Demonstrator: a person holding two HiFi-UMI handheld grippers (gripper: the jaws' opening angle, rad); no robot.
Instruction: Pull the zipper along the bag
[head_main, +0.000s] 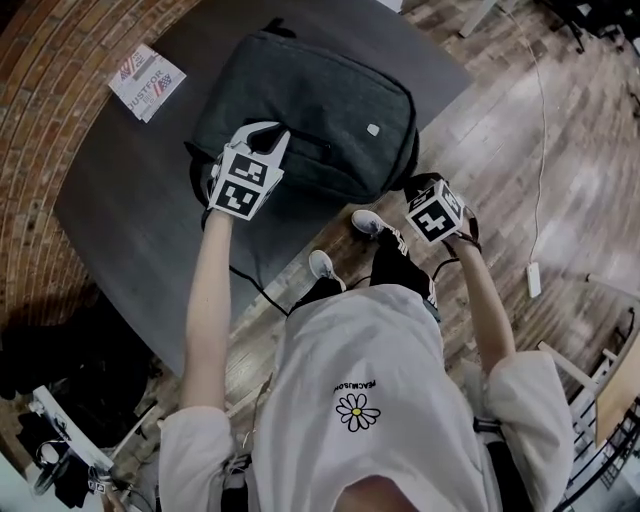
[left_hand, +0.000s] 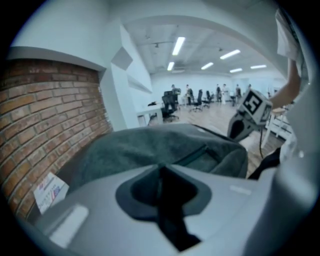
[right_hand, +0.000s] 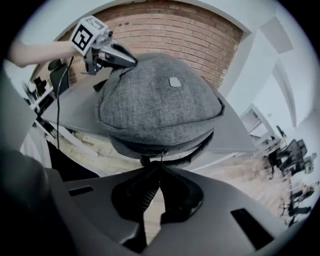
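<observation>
Fingers (right_hand: 212, 202) of the right gripper (right_hand: 159, 167) are pressed together at their tips. They pinch the thin zipper pull (right_hand: 160, 156) that hangs from the slider on the near side of the bag (right_hand: 155, 100). Fingers (left_hand: 100, 210) of the left gripper (left_hand: 160, 167) stand narrow, nipped on the fabric at the bag's edge. In the right gripper view its tips sit on the rim at the other end of that same side.

Counted:
- two grippers, each carrying one marker cube (head_main: 244, 184)
- one bag
- one table (head_main: 130, 200)
- one leaflet (head_main: 146, 81), lying on the table well apart from the bag, toward the brick wall (left_hand: 45, 115)
- two white shoes (head_main: 365, 221) on the wooden floor (head_main: 560, 150), just off the table's edge
- one zipper pull in view

Dark grey and felt-like in weave, the bag has rounded corners and lies flat on the dark table. Its near side juts out past the table's edge, above the floor. One small pale patch (right_hand: 174, 81) sits on its top panel. Below that panel a darker band with the zipper (right_hand: 192, 141) runs round the side, and the slider is about midway along the near side. In the left gripper view a dark line crosses the top face close to that gripper; whether it is a seam or a second zip I cannot tell.
</observation>
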